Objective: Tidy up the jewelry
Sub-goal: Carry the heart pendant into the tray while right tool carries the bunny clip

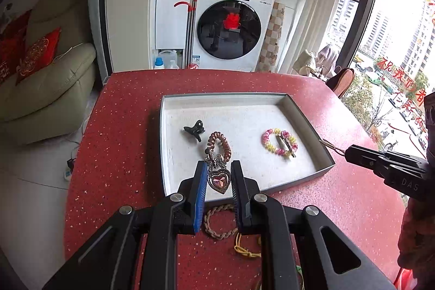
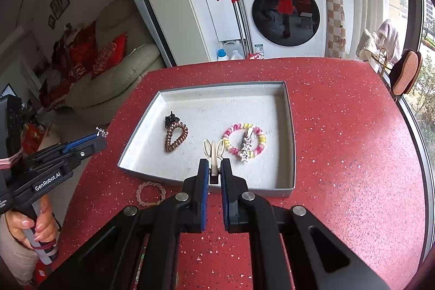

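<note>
My left gripper (image 1: 218, 167) is shut on a silver heart pendant (image 1: 218, 180) with a bow top, held above the near edge of the grey tray (image 1: 307, 127). In the tray lie a black claw clip (image 1: 194, 130), a brown spiral hair tie (image 1: 227, 143) and a pink-yellow spiral tie (image 1: 265, 137) with a star hair clip (image 2: 246, 148) across it. My right gripper (image 2: 214, 166) is shut on a cream bunny-ear hair clip (image 2: 213, 154), also above the tray's near side (image 2: 288, 140). Each gripper shows in the other's view: the right gripper (image 1: 350, 154), the left gripper (image 2: 102, 136).
The tray sits on a red speckled table (image 2: 339, 127). A braided bracelet (image 1: 209, 216) and a yellow cord (image 1: 244, 249) lie on the table just in front of the tray. A hand (image 2: 32, 224) holds the left gripper's handle. A washing machine (image 2: 285, 15) and a sofa (image 1: 54, 89) stand beyond.
</note>
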